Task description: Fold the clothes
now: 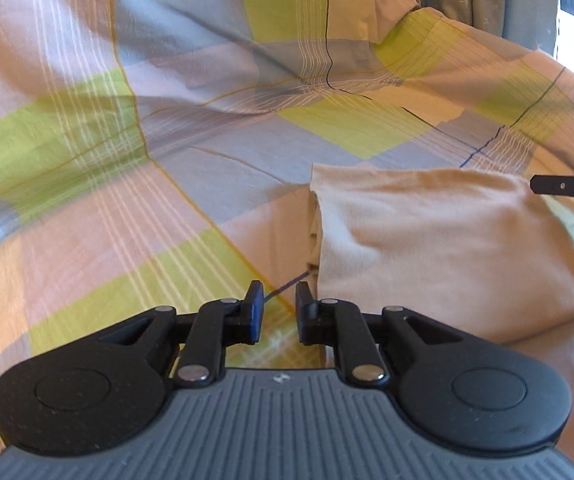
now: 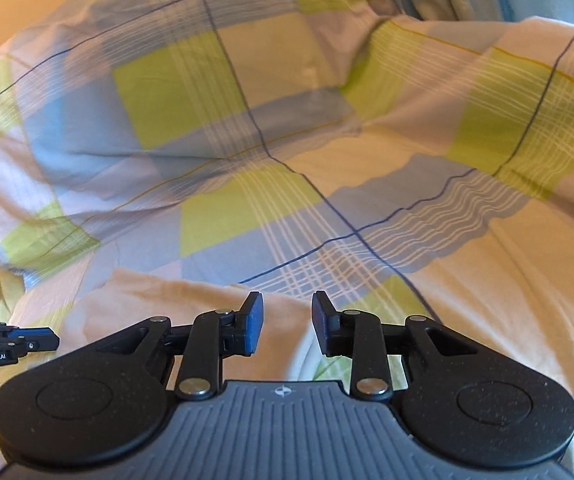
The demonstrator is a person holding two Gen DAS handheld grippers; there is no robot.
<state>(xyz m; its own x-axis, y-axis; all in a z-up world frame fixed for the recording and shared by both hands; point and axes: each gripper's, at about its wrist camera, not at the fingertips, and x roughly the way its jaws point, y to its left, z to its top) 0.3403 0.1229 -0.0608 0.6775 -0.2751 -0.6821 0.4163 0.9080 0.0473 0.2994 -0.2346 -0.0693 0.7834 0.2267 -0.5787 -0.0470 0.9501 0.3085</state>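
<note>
My left gripper (image 1: 279, 312) holds nothing, its fingers a narrow gap apart over the checked bedcover (image 1: 127, 208), and the peach garment (image 1: 447, 240) lies just ahead and to the right of them as a flat, squared bundle with layered edges showing on its near-left side, so it already looks folded. My right gripper (image 2: 287, 322) is also empty, fingers spread wider, hanging over the garment's right end, which suggests I have either let go or am about to take hold.
</note>
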